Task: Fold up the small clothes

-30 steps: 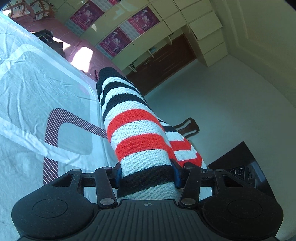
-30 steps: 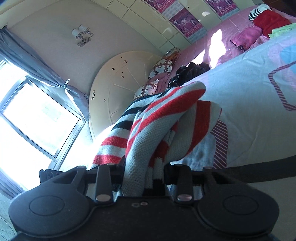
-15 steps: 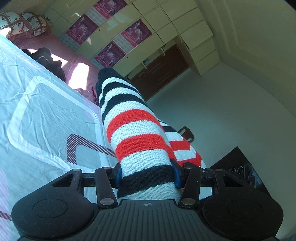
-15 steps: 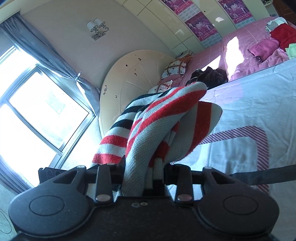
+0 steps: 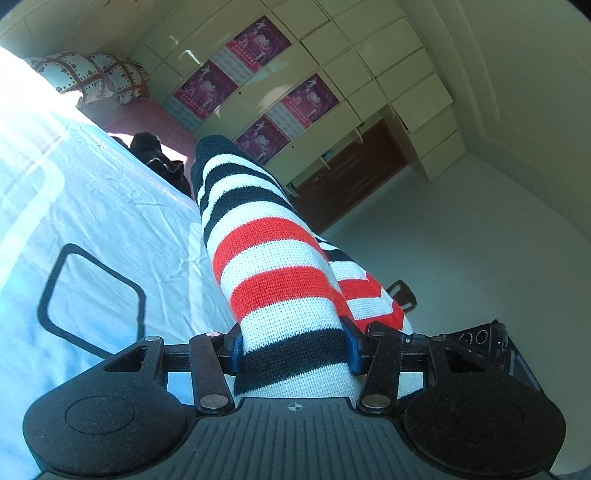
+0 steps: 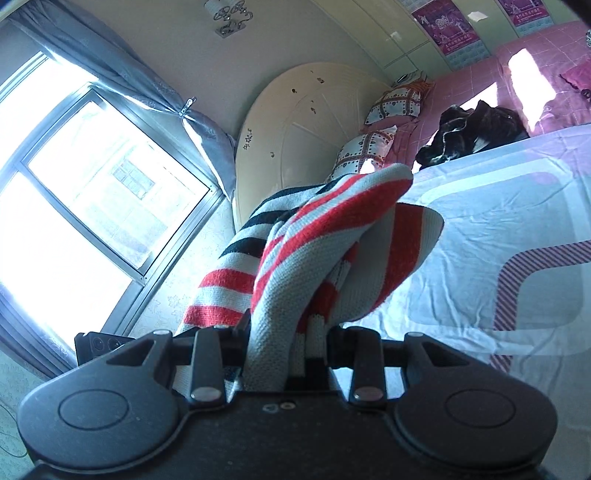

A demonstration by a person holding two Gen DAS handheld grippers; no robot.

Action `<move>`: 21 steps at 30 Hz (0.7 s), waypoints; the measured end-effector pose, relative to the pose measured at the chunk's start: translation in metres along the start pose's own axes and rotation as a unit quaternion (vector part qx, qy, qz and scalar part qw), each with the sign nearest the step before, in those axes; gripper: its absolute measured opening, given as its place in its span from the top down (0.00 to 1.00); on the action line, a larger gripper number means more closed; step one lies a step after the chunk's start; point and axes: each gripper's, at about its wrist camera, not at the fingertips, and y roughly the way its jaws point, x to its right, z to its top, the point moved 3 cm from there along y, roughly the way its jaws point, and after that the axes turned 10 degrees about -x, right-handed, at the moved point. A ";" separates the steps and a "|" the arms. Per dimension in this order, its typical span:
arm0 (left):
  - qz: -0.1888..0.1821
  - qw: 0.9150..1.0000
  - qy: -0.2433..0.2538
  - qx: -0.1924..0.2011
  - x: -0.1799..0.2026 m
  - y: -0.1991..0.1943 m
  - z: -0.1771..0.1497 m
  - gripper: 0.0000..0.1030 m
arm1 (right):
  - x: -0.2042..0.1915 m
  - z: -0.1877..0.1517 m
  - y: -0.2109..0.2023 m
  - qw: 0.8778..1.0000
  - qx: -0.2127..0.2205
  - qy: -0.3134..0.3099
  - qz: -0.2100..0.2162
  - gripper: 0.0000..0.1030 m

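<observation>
A striped knit sweater (image 5: 273,266) in white, red and black hangs lifted above a bed (image 5: 110,221) with a pale blue sheet. The left tongs (image 5: 293,345) and right tongs (image 6: 286,343) each clench a bunched part of it.

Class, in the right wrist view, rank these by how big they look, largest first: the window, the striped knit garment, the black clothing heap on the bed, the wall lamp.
1. Window
2. Striped knit garment, enlarged by nearness to the camera
3. Black clothing heap
4. Wall lamp
</observation>
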 end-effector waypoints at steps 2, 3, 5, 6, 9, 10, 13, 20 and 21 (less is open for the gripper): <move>0.005 1.000 -0.013 0.001 -0.019 -0.007 0.001 0.52 | -0.007 0.000 0.024 1.000 -0.011 -0.002 0.001 0.66; 0.009 1.000 -0.021 0.001 -0.029 -0.007 -0.001 0.52 | -0.008 0.002 0.036 1.000 -0.017 0.001 0.002 0.66; 0.015 0.999 -0.036 -0.002 -0.047 -0.009 -0.004 0.52 | -0.007 -0.003 0.059 0.999 -0.032 0.008 0.002 0.66; 0.019 0.999 -0.043 -0.004 -0.057 -0.009 -0.007 0.52 | -0.006 -0.005 0.069 0.999 -0.040 0.012 0.001 0.66; 0.033 0.997 -0.072 -0.009 -0.090 -0.014 -0.021 0.52 | 0.002 -0.019 0.098 0.997 -0.067 0.033 0.003 0.66; 0.038 0.996 -0.080 -0.012 -0.101 -0.017 -0.028 0.52 | 0.006 -0.025 0.107 0.996 -0.076 0.043 0.005 0.66; 0.057 0.993 -0.105 -0.024 -0.125 -0.020 -0.051 0.52 | 0.014 -0.048 0.132 0.992 -0.110 0.058 0.001 0.66; 0.046 0.991 -0.122 -0.006 -0.136 -0.015 -0.069 0.49 | 0.039 -0.074 0.127 0.988 -0.104 0.112 0.010 0.66; 0.049 0.991 -0.123 -0.007 -0.136 -0.013 -0.067 0.48 | 0.039 -0.072 0.125 0.989 -0.101 0.112 0.004 0.63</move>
